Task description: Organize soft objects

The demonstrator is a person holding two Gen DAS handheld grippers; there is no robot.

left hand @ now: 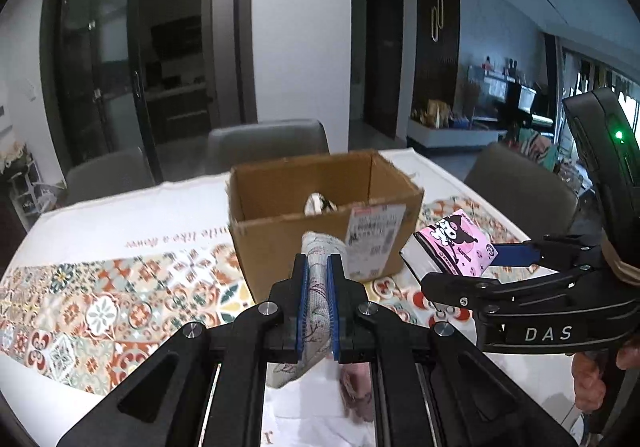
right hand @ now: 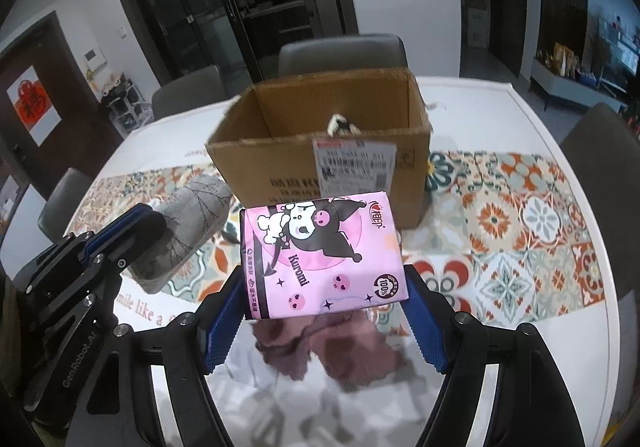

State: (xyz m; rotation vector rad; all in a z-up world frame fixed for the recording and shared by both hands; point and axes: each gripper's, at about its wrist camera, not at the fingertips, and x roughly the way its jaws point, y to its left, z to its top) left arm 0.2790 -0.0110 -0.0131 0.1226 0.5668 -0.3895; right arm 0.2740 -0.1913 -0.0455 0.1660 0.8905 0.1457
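Note:
My left gripper [left hand: 318, 267] is shut on a grey patterned sock [left hand: 316, 307], held above the table just in front of the open cardboard box [left hand: 280, 231]. It also shows in the right wrist view [right hand: 136, 223] with the sock [right hand: 192, 215]. My right gripper [right hand: 324, 287] is shut on a pink Kuromi tissue pack [right hand: 320, 255], held near the box [right hand: 272, 151]; the pack also shows in the left wrist view [left hand: 456, 247]. A white and black soft item [left hand: 318, 203] lies inside the box.
The table has a white cloth with a tiled pattern band [right hand: 520, 215]. A pinkish cloth [right hand: 320, 347] lies below the right gripper. Grey chairs [left hand: 268, 145] stand at the far side and the right [right hand: 600, 151].

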